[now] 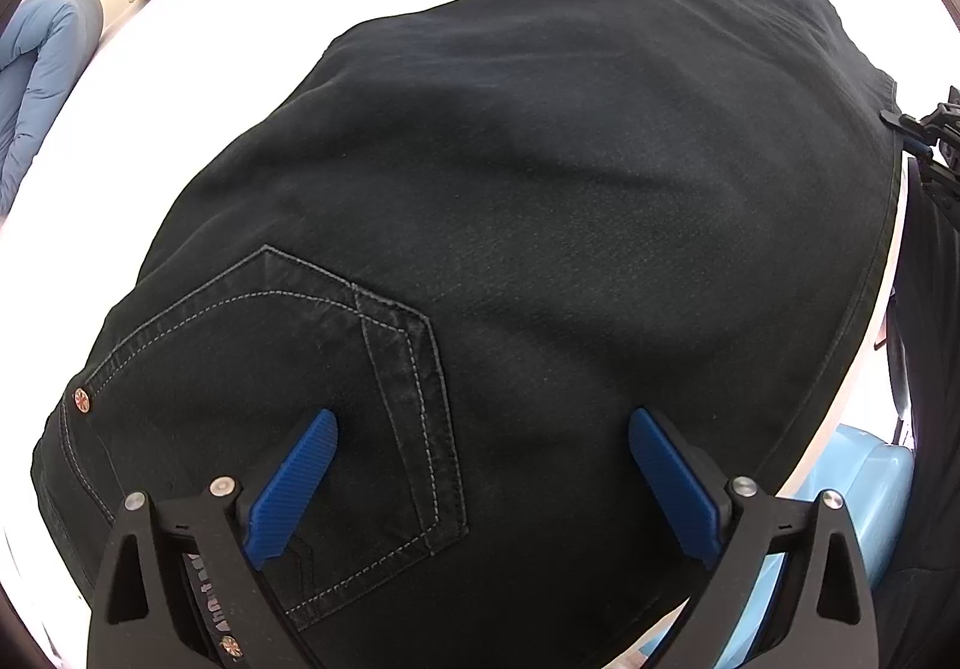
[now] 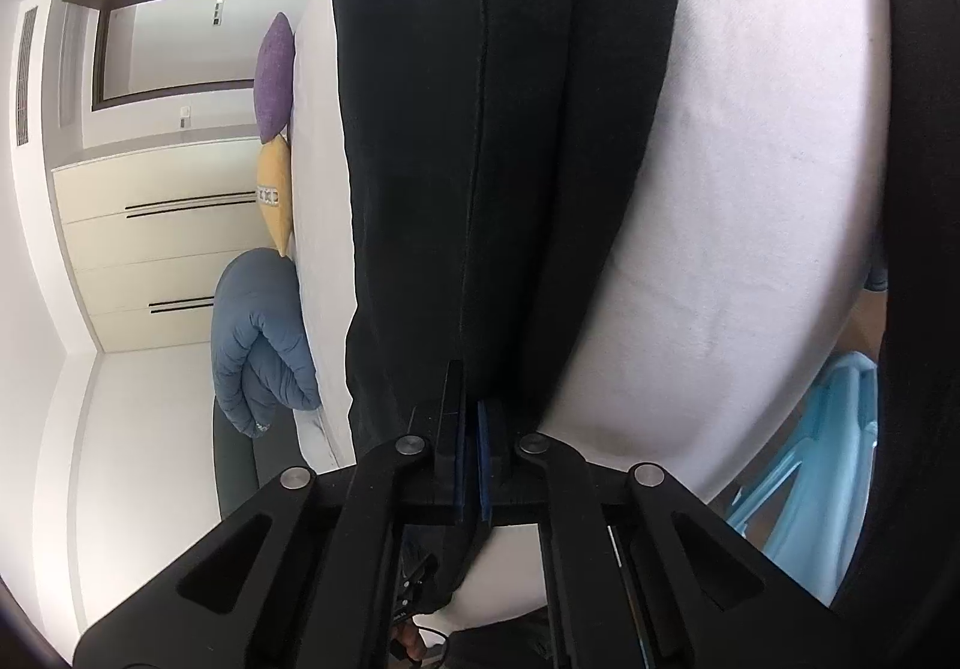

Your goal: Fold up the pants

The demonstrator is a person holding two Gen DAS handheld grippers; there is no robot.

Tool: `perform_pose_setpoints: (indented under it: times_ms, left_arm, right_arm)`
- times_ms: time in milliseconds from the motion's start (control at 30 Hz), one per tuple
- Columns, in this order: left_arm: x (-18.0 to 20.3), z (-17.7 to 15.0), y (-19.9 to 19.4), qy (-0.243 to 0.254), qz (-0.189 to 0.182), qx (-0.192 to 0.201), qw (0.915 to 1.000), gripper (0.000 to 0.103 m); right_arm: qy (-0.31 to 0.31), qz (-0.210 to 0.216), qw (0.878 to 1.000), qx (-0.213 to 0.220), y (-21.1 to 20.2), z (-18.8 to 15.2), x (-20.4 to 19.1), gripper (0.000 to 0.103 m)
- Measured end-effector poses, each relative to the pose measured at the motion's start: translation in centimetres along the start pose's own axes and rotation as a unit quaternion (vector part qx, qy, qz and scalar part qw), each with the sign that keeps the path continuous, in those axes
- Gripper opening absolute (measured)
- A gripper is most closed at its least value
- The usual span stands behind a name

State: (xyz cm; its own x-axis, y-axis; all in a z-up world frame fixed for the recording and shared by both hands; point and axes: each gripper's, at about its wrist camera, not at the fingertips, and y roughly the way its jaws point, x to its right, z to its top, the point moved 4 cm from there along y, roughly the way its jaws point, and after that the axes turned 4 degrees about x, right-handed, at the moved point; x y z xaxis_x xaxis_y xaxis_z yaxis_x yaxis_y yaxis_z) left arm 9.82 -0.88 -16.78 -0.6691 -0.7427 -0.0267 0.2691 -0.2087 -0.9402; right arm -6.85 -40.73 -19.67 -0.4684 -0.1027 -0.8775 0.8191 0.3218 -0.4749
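Note:
Black denim pants (image 1: 540, 225) lie on a white bed (image 1: 198, 87), back pocket (image 1: 312, 393) toward me. My left gripper (image 1: 483, 429) is open just above the seat, one blue finger (image 1: 300, 483) over the pocket, the other (image 1: 672, 483) near the pants' right edge. In the right wrist view the legs (image 2: 480, 159) stretch away across the bed (image 2: 750, 189). My right gripper (image 2: 472, 417) is shut on the pants' near edge at a seam. The right gripper shows at the far right of the left wrist view (image 1: 936, 129).
A blue folded duvet (image 2: 264, 345), a tan pillow (image 2: 276, 195) and a purple pillow (image 2: 276, 75) lie along the bed's far side. A cream wardrobe (image 2: 156, 237) stands behind. A light blue plastic object (image 2: 822, 477) sits beside the bed near me.

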Motion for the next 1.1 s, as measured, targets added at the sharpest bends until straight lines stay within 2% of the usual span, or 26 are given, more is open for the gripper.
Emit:
perform_pose_setpoints:
  times_ms: [200, 300, 400, 500, 600, 667, 733, 767, 833, 967, 1100]
  left_arm:
    - [0.2, 0.3, 0.0, 0.001, 0.0, -0.001, 1.0, 0.101]
    - [0.2, 0.3, 0.1, 0.0, 0.0, 0.001, 1.0, 0.102]
    - [0.0, 0.2, 0.2, 0.0, 0.0, 0.0, 1.0, 0.103]
    - [-0.2, 0.2, 0.2, 0.0, 0.0, 0.001, 1.0, 0.103]
    - [-0.1, 0.2, 0.1, -0.001, 0.0, 0.003, 1.0, 0.103]
    - [-0.2, 0.2, 0.1, -0.001, -0.001, 0.003, 1.0, 0.103]
    - [-0.3, 0.1, 0.1, -0.001, -0.002, 0.003, 1.0, 0.103]
    - [-0.3, 0.1, 0.1, -0.001, -0.001, 0.003, 1.0, 0.103]
    - [-0.3, 0.0, 0.1, -0.002, 0.0, 0.003, 1.0, 0.103]
    - [-0.1, 0.1, 0.0, -0.005, 0.005, 0.002, 1.0, 0.103]
    - [-0.1, -0.2, -0.2, -0.012, 0.005, 0.007, 0.9999, 0.103]
  right_arm:
    - [0.007, -0.017, 1.0, 0.008, -0.6, -1.0, -0.5, 0.001]
    - [0.017, -0.023, 1.0, 0.002, 0.1, -0.8, 0.6, 0.001]
    - [0.048, -0.001, 0.999, -0.013, 1.4, -0.4, 1.9, 0.001]
    - [0.05, -0.001, 0.999, -0.015, 1.0, -0.4, 1.4, 0.003]
    - [0.019, -0.033, 0.999, 0.009, -1.7, 0.5, 0.8, 0.012]
    - [0.0, -0.064, 0.997, 0.031, -3.6, 1.2, 0.1, 0.022]
    - [-0.017, -0.05, 0.997, 0.052, -4.9, 2.2, -1.5, 0.031]
    - [-0.029, -0.031, 0.997, 0.058, -5.0, 2.7, -2.6, 0.042]
    - [-0.049, -0.002, 0.998, 0.049, -4.2, 3.0, -4.9, 0.058]
    - [-0.115, 0.046, 0.992, -0.017, 1.1, 2.7, -9.4, 0.058]
    - [-0.069, -0.006, 0.997, -0.032, 4.9, 4.6, -6.1, 0.057]
